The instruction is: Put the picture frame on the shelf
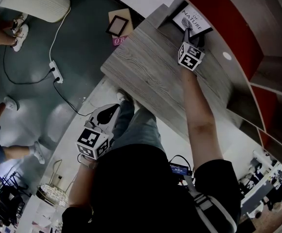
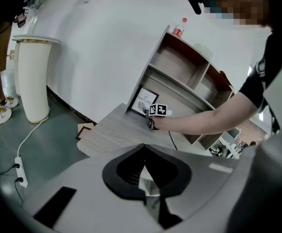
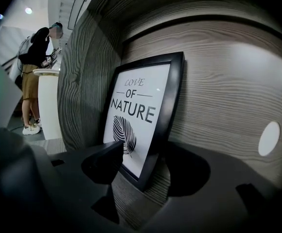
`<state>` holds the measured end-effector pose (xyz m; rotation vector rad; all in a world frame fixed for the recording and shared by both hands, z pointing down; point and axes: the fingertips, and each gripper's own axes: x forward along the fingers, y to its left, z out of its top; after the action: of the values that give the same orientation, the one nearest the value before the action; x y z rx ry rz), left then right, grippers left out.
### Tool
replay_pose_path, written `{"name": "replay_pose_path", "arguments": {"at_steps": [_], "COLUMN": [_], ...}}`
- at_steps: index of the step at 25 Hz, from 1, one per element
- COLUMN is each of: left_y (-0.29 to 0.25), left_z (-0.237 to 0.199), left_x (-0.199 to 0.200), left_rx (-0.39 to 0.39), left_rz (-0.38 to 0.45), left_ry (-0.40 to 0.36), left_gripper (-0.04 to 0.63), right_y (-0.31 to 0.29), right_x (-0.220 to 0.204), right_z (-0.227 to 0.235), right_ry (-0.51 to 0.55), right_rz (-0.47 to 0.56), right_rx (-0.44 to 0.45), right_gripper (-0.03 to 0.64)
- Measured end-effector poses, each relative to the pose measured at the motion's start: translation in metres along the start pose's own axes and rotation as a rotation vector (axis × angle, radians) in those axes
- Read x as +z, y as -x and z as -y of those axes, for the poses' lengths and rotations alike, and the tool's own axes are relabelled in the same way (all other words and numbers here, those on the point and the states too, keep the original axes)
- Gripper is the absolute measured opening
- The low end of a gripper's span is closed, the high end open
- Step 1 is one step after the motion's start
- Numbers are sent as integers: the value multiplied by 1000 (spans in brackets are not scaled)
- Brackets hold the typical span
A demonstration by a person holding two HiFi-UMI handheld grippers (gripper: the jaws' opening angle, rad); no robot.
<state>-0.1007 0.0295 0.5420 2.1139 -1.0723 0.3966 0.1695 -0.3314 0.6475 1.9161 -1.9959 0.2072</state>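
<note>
Grey-green floor across the left of the head view, with a white power strip (image 1: 57,72) and its cable at centre left, a white ribbed column (image 1: 34,1) in the upper left corner, and a second frame (image 1: 117,25) lying flat on brown card at top centre. Running diagonally from top centre toward the right edge, a pale grey wood-grain shelf (image 1: 150,69), with red panels (image 1: 219,18) in the unit behind it at upper right.

Standing on that shelf at the top of the head view, tilted back against the wooden back panel (image 3: 219,91): the picture frame (image 3: 138,113), black-edged, its white print reading "LOVE OF NATURE" above a dark leaf. Bottom edge down on the wood.

Reaching in at the frame's lower corner, the right gripper (image 3: 149,152), arm stretched up the middle of the head view. Jaws spread apart, one to each side of that corner: tip of the jaw at picture left overlapping the leaf, the other jaw off to the right, bare wood grain showing between it and the frame's foot. Contact between the overlapping tip and the glass: unclear. At the right edge of the panel, a white round spot (image 3: 269,137).

Low at the lower left of the head view, well apart from the shelf, the left gripper (image 2: 143,147). Jaws closed tip to tip, nothing between them. Beyond them, in the middle of the left gripper view, the same shelf and frame seen small, a red bottle (image 2: 179,28) on top of the unit.
</note>
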Motion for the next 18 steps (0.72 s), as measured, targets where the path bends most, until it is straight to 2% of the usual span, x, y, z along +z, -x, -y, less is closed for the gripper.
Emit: {"name": "replay_pose_path", "arguments": {"at_steps": [5,11,18], "left_y": [1,-1,-3], "left_z": [5,13,32], "left_x": [9,30,57], "left_rx": [-3,-3,-8], "left_rz": [22,69,125], "left_ry": [-9,-22,-57], "left_gripper": [8,8,8], "right_y": [20,60,120], "right_x": [1,0,22], "right_z": [3,-9,-31], "right_ry": [-22,-78,-68], "right_rz": [-19,-90,-87], "right_rx": [1,103,247], "right_gripper": [255,247,130]}}
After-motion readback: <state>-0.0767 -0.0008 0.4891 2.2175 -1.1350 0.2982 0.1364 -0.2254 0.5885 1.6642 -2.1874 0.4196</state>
